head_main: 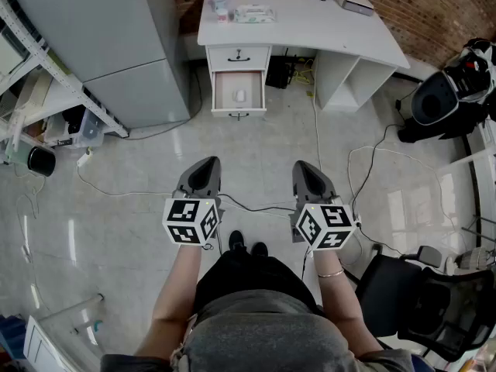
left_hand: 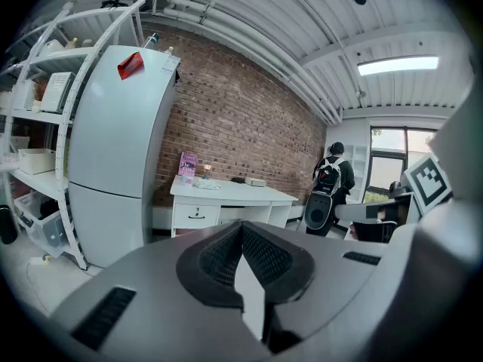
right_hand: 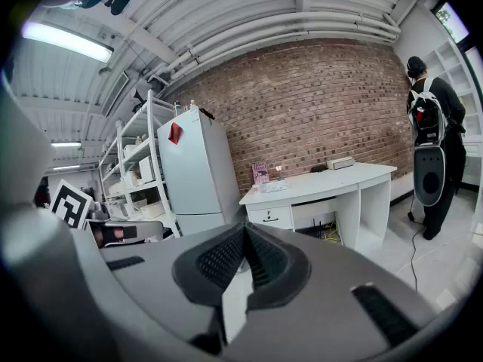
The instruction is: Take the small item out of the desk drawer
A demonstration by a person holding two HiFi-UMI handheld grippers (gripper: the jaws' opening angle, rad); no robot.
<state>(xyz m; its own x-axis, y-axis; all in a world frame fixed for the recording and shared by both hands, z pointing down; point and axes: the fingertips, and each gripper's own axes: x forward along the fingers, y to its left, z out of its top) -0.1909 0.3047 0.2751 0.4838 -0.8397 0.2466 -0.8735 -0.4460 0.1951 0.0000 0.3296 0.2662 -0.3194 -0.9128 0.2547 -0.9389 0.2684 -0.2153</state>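
Standing well back from the white desk (head_main: 310, 25), the person holds both grippers out side by side above the floor (head_main: 256, 149). Left gripper (head_main: 203, 170): jaws clenched together, nothing between them. Right gripper (head_main: 308, 173): likewise closed and empty. Lower drawer (head_main: 252, 112) of the desk stands pulled out (the upper drawer (head_main: 239, 56) is closed). Small white item (head_main: 240, 94) lies on the open drawer's bottom, well apart from both grippers. Grey refrigerator (head_main: 124, 45) stands left of the desk.
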